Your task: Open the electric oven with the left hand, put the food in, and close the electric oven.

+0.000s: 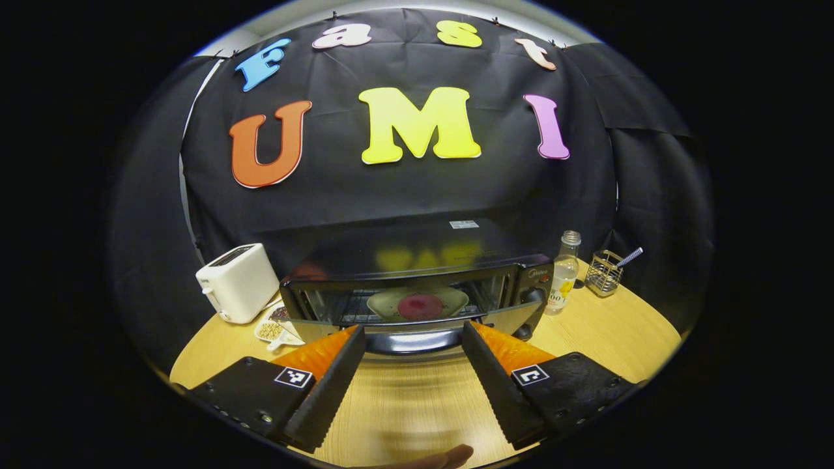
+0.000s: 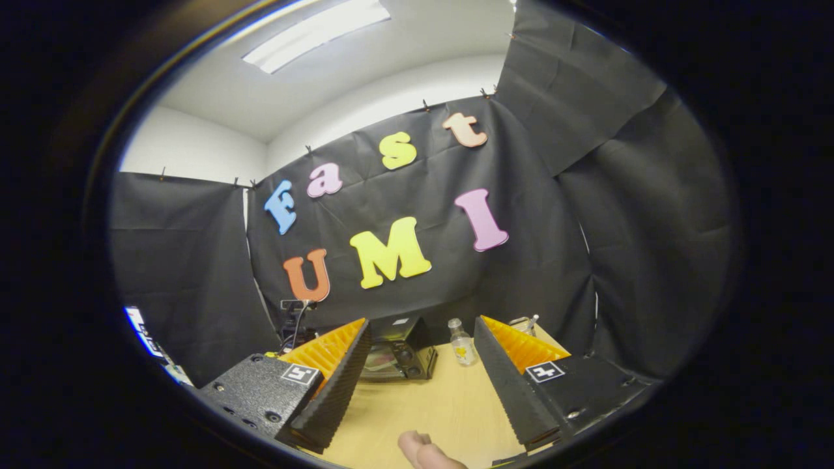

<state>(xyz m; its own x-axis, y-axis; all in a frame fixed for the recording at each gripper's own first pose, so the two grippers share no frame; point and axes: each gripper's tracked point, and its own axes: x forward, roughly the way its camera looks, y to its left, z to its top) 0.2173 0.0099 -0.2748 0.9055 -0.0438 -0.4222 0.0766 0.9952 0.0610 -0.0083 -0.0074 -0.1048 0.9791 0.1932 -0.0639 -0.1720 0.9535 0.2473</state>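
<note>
Standing on a wooden table, electric oven against black cloth wall.

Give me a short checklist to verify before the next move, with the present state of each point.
1. Food inside: ok. A plate with a round red food sits on the rack in the oven.
2. Door shut: not ok, it seems. The door looks partly raised, its handle toward the camera.
3. Left gripper free: ok. It is open, and its fingers stand either side of the handle, holding nothing.
4. Contact with the handle: cannot tell.
5. Right gripper out of the way: ok. It is open, empty, and back from the oven.
6. Bottle clear of the door: ok. It stands upright beside the oven.
</note>
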